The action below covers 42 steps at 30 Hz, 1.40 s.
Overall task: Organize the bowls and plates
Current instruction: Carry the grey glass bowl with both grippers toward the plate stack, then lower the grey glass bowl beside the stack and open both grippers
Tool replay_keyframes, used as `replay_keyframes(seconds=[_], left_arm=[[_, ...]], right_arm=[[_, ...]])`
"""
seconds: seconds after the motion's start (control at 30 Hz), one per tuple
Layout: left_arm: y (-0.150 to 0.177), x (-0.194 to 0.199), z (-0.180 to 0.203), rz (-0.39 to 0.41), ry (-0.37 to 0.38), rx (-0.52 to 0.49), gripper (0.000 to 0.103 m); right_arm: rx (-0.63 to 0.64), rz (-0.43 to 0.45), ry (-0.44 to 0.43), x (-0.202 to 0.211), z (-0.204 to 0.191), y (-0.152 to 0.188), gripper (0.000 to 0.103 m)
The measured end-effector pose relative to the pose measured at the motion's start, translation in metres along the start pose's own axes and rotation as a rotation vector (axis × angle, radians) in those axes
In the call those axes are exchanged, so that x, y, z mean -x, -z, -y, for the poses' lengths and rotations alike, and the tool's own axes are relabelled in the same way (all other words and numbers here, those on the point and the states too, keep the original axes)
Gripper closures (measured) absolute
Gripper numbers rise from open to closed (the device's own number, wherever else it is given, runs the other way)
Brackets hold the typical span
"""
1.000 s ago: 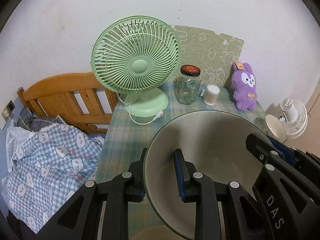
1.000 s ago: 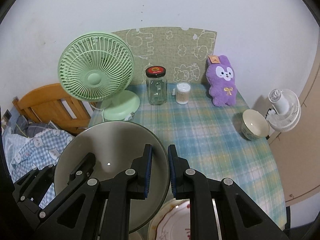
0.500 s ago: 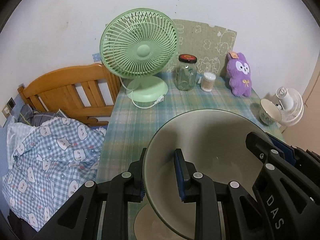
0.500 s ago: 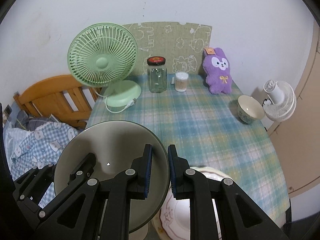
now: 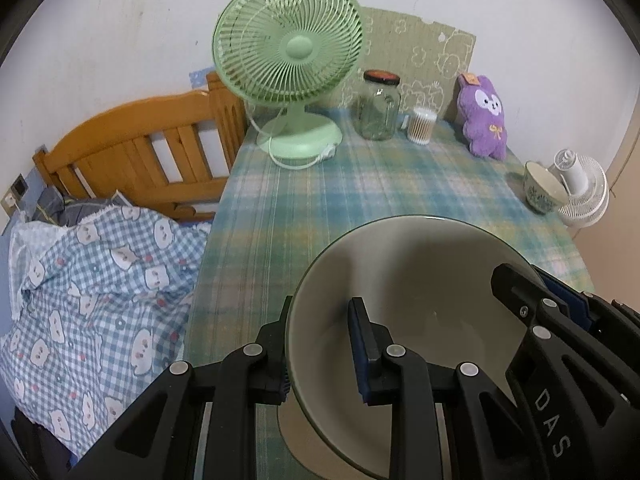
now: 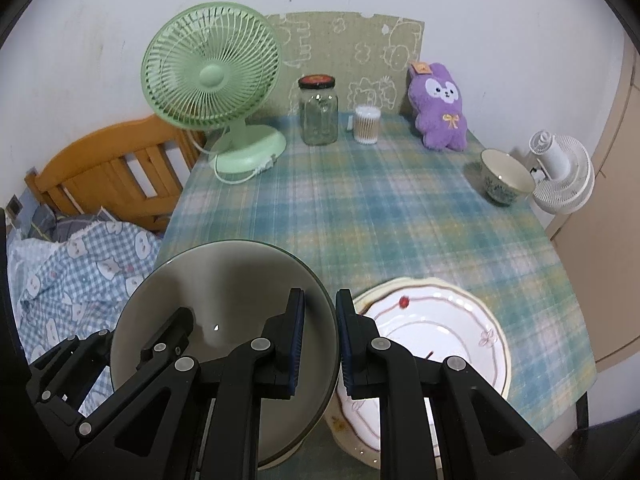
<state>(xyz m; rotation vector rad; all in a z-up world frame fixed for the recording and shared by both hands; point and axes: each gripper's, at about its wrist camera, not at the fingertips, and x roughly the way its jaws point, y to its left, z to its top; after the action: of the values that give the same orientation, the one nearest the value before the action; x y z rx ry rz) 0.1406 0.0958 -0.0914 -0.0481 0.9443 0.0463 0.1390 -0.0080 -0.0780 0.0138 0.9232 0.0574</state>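
The large grey-green bowl (image 6: 224,320) hangs empty over the table's near edge, the left gripper (image 5: 320,344) clamped on its left rim and the right gripper (image 6: 320,340) on its right rim. Sorting looks partly done: 1 white patterned plate (image 6: 452,328) lies at the near edge; 1 small empty bowl (image 6: 506,176) waits at the right edge; the glass jar (image 6: 319,110) at the far edge looks empty
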Motion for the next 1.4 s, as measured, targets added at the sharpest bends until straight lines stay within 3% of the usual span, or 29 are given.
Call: replay_keyframes(seconds=[0.87,1.27,1.4], left_arm=[[0.044,-0.044,-0.018,-0.146,0.015,-0.008,0.081],[0.046,-0.05,-0.014,-0.146,0.001,-0.037,0.081],[0.046,-0.05,-0.013,-0.145,0.011,-0.039,0.071]], right_arm=[[-0.025,-0.146,0.001,-0.044,-0.014,0.045,0.084],[-0.005,-0.168,0.029,-0.055,-0.015,0.046,0.084],[0.007,-0.18,0.018,-0.057,-0.013,0.046,0.083]])
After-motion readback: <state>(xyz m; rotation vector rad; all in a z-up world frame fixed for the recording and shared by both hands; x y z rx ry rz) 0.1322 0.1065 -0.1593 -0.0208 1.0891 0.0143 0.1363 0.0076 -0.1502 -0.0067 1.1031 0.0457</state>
